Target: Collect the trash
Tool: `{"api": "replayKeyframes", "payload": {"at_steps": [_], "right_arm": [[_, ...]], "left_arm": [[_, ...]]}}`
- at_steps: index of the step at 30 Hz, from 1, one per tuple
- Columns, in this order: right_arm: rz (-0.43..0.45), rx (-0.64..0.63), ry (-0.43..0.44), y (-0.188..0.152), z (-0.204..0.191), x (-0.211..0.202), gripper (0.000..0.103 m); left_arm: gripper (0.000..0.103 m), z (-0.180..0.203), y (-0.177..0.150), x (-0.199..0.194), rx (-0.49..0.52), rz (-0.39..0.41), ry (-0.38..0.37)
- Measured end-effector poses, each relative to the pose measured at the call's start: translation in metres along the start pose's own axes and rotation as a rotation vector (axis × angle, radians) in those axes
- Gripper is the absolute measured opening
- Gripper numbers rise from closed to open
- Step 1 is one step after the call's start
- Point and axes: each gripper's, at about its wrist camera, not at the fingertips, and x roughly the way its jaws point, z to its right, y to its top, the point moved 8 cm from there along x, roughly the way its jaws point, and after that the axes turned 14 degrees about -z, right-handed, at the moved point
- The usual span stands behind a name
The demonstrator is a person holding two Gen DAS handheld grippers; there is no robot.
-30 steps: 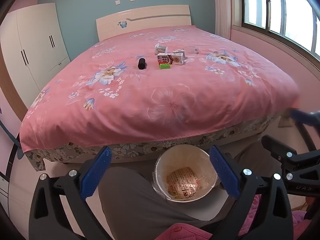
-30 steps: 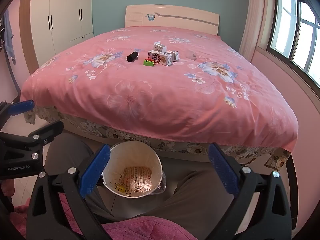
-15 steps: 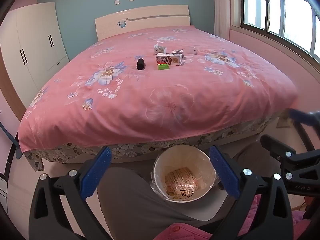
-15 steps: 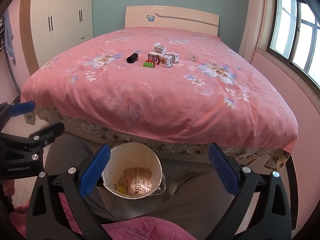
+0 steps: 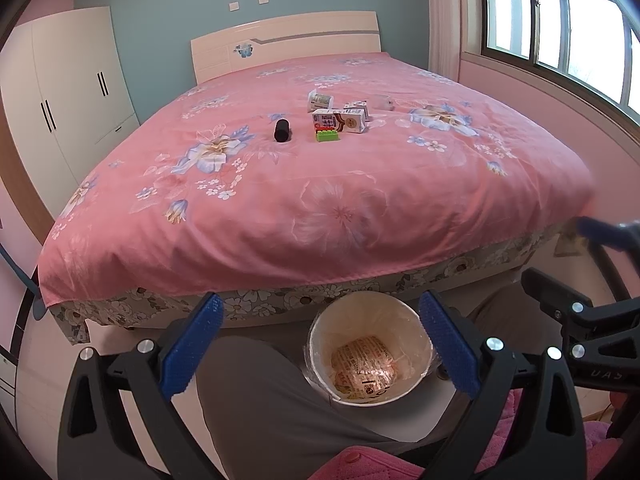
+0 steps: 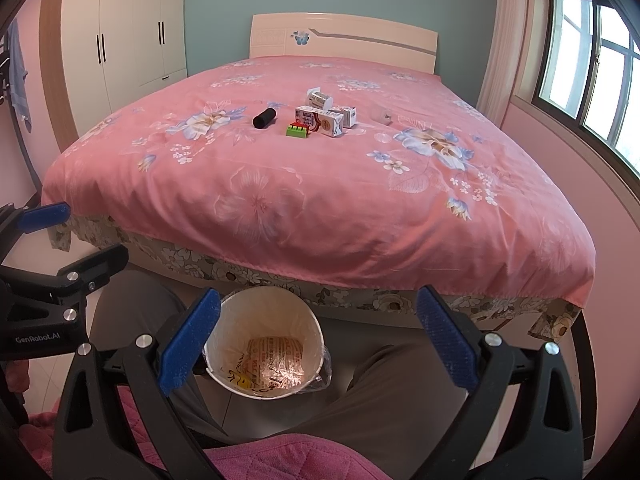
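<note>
A white trash bin [image 5: 370,354] [image 6: 264,346] with a printed wrapper at its bottom stands on the floor between a person's grey-trousered legs. Far off, in the middle of the pink bed, lie a milk carton [image 5: 339,121] [image 6: 319,120], two smaller cartons [image 5: 356,109] [image 6: 349,115], a tipped cup [image 5: 320,100] [image 6: 319,99], a black cylinder [image 5: 281,130] [image 6: 264,118] and a green toy brick [image 5: 327,135] [image 6: 297,131]. My left gripper [image 5: 320,342] hovers open over the bin. My right gripper [image 6: 318,338] is open too, with nothing between its fingers.
The bed [image 5: 304,200] with a floral pink cover fills the room ahead. A white wardrobe [image 5: 60,100] stands at the left, a window [image 5: 560,20] at the right. A pink quilted garment [image 6: 280,456] lies under the grippers. A small clear item [image 6: 380,114] lies beside the cartons.
Both cameras have drawn back and down slightly from the bed. The bin and the things on the bed have not moved, and both grippers stay open.
</note>
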Motion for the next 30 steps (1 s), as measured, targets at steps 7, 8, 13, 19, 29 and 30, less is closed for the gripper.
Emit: {"api": "replayKeyframes", "payload": {"at_steps": [7,8,13,19,29,30], "right_arm": [[0.0,0.001,0.0,0.0001,0.0002,0.0004,0.096],[0.001,0.001,0.0,0.0,-0.0001,0.0005,0.096],[0.001,-0.002,0.001,-0.0002,-0.0007,0.0017,0.096],[-0.002,-0.001,0.001,0.0002,0.0002,0.0016,0.096],[0.0,-0.002,0.001,-0.0012,-0.0003,0.0022,0.096],[0.0,-0.002,0.001,-0.0013,-0.0004,0.0022,0.096]], "left_arm": [[0.1,-0.0032,0.001,-0.0005,-0.005,-0.001,-0.001],[0.1,-0.0038,0.0012,-0.0007,-0.005,-0.001,-0.001],[0.1,-0.0042,0.0012,-0.0005,-0.004,-0.001,0.0],[0.1,-0.0048,0.0007,-0.0006,-0.004,0.001,0.0],[0.1,-0.0073,0.0002,-0.0011,0.001,0.0,0.001],[0.1,-0.0073,0.0002,-0.0013,0.002,0.001,0.002]]}}
